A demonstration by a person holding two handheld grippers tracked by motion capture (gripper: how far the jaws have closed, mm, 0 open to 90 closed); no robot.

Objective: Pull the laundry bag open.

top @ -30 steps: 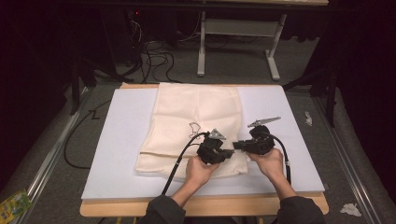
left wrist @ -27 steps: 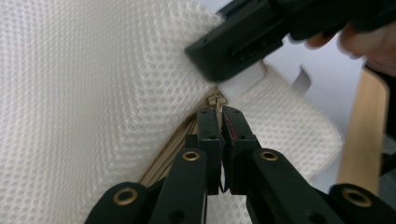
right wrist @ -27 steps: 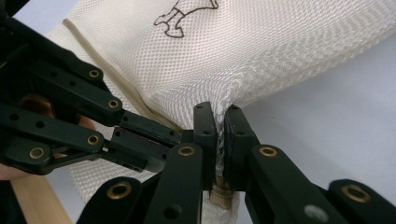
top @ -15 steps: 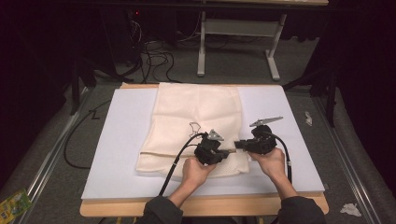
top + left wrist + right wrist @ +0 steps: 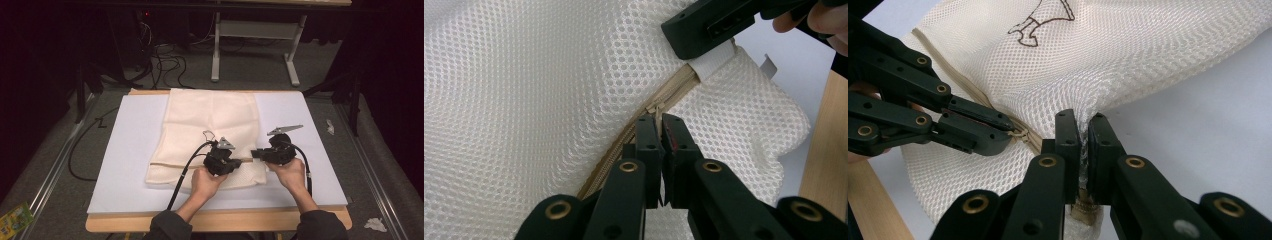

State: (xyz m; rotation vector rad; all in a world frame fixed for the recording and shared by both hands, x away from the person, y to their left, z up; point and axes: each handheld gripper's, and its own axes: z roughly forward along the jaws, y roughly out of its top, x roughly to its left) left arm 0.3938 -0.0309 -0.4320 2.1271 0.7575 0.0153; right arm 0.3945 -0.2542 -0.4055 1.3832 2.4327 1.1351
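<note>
At the near edge of the white-topped table (image 5: 125, 150), we clamp our right gripper (image 5: 1081, 131) on the mesh bag's (image 5: 210, 125) corner while our left gripper (image 5: 659, 131) pinches the zipper pull (image 5: 655, 109), the zipper (image 5: 674, 86) running straight between them.

Both forearms enter from the bottom edge of the high view. The left tool (image 5: 235, 162) and right tool (image 5: 257, 154) meet tip to tip at lower centre, jaws of each pressed together.
</note>
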